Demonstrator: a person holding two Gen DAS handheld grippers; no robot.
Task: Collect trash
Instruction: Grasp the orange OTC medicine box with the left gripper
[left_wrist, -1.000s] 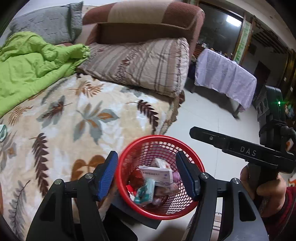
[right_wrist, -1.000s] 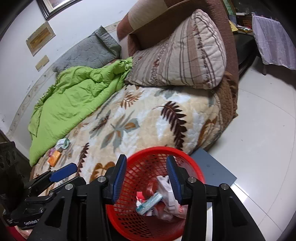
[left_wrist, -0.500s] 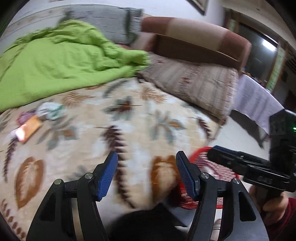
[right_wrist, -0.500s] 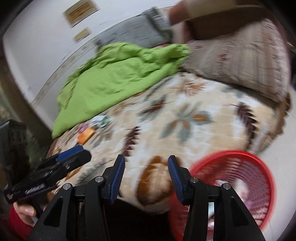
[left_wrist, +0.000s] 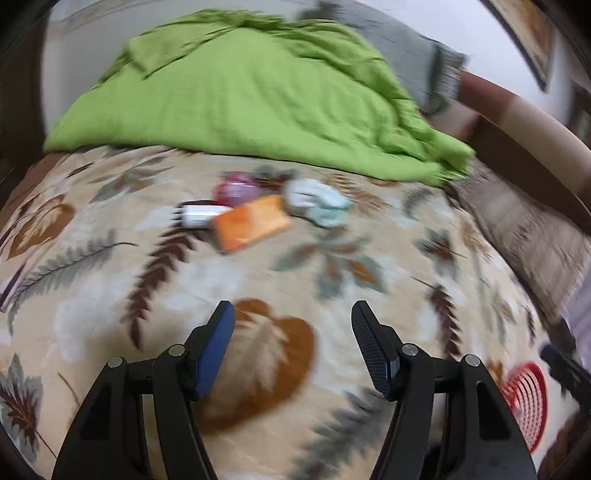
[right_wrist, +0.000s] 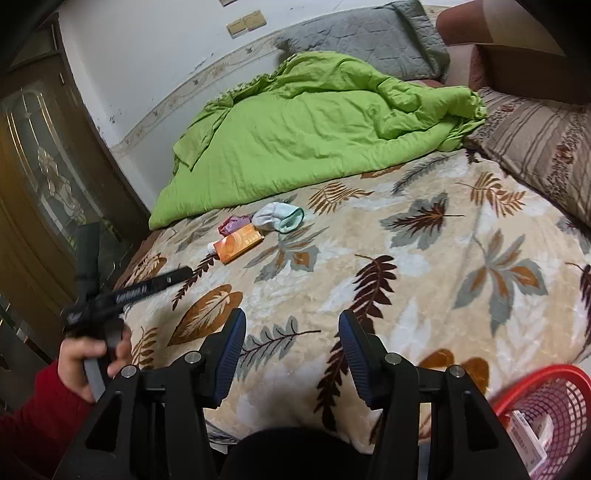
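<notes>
Trash lies in a small cluster on the leaf-patterned blanket: an orange pack (left_wrist: 251, 222) (right_wrist: 241, 243), a white tube (left_wrist: 199, 215), a crumpled pink wrapper (left_wrist: 236, 189) (right_wrist: 233, 223) and a pale crumpled piece (left_wrist: 317, 201) (right_wrist: 279, 217). My left gripper (left_wrist: 291, 343) is open and empty, above the blanket, short of the cluster. My right gripper (right_wrist: 291, 354) is open and empty over the blanket's near edge. The red mesh basket (right_wrist: 546, 410) (left_wrist: 526, 402) with trash in it is at lower right. The left view is blurred.
A green quilt (right_wrist: 314, 129) lies behind the trash. A striped pillow (right_wrist: 543, 147) and brown headboard are to the right, a grey pillow (right_wrist: 369, 40) at the back. A wooden door (right_wrist: 40, 184) stands on the left.
Both grippers have swung left, away from the red basket and across the bed toward the trash cluster. The basket has slid from centre to the lower right edge.
</notes>
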